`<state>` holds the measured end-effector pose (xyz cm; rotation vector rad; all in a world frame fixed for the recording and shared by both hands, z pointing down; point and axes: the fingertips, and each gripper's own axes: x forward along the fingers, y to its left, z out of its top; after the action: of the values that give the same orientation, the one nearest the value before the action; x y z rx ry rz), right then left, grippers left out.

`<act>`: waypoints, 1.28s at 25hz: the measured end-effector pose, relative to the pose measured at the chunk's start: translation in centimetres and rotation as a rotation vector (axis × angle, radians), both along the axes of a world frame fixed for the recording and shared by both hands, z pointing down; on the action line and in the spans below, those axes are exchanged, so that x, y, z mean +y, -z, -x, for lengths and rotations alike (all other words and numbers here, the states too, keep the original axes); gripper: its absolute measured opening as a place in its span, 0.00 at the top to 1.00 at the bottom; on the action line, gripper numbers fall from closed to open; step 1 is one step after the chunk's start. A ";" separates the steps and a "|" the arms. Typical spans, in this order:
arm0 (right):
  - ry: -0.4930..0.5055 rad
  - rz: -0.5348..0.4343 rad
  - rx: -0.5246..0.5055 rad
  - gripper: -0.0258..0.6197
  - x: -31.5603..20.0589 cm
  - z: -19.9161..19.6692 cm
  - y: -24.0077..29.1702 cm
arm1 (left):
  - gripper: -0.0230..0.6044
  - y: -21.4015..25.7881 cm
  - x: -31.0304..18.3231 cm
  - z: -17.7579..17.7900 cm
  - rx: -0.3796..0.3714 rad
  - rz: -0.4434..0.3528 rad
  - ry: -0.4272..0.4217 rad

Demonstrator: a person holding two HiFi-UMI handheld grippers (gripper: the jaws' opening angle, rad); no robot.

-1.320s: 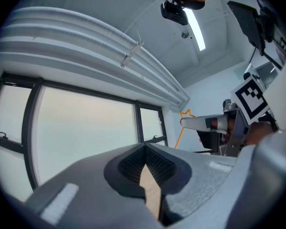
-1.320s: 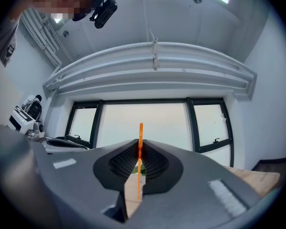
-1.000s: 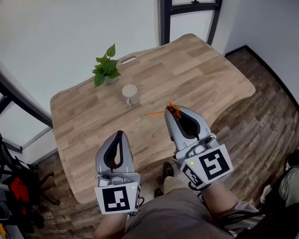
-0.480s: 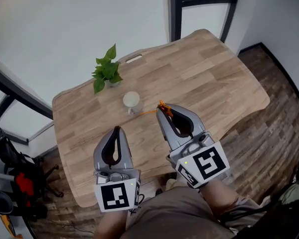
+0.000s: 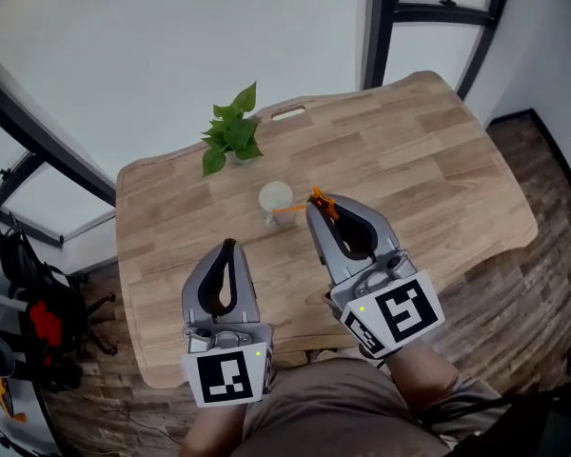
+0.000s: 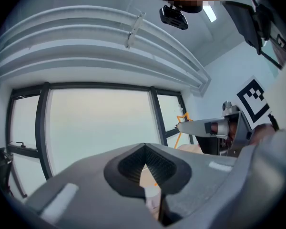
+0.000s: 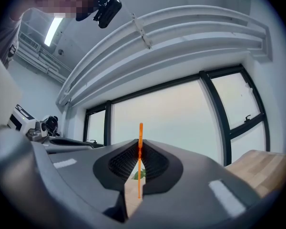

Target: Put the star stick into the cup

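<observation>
An orange star stick [image 5: 300, 208] lies level in my right gripper [image 5: 315, 204], which is shut on it just below the star. Its plain end reaches left to the near side of the white cup [image 5: 276, 196], which stands upright mid-table. Whether that end is inside the rim I cannot tell. In the right gripper view the stick [image 7: 140, 162] stands straight up between the closed jaws of the right gripper [image 7: 140, 146]. My left gripper [image 5: 230, 245] hangs shut and empty, nearer to me and left of the cup. The left gripper view shows the left gripper [image 6: 144, 152] closed, with the star stick [image 6: 183, 121] at right.
A small potted plant [image 5: 232, 132] stands behind and left of the cup on the wooden table [image 5: 428, 160]. A slot handle is cut near the table's far edge. Window frames rise beyond it. A chair with red parts [image 5: 33, 317] stands on the floor at left.
My right gripper has carried the stick left and away from me toward the cup; its plain end now reaches the cup. The left gripper has kept its place and stayed shut.
</observation>
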<state>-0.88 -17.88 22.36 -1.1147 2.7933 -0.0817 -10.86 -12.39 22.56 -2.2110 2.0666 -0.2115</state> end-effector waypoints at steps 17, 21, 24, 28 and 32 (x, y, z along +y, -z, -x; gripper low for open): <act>-0.036 0.120 0.103 0.89 -7.2 4.8 -5.4 | 0.96 -4.9 -7.5 4.6 0.095 0.105 -0.066; -0.039 0.173 0.112 0.89 -8.5 5.4 -7.8 | 0.96 -7.1 -9.2 5.4 0.112 0.142 -0.077; -0.046 0.214 0.120 0.89 -9.2 5.6 -9.5 | 0.96 -8.6 -10.1 5.7 0.131 0.174 -0.084; -0.043 0.262 0.130 0.89 -9.7 6.1 -11.5 | 0.96 -10.4 -11.1 5.9 0.152 0.215 -0.102; -0.048 0.297 0.134 0.89 -10.2 6.4 -13.0 | 0.96 -11.7 -11.9 6.0 0.165 0.247 -0.113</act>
<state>-7.24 -28.04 35.34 -1.2937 2.9395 -0.4453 -16.87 -24.30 34.30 -2.5627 2.0865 -0.2986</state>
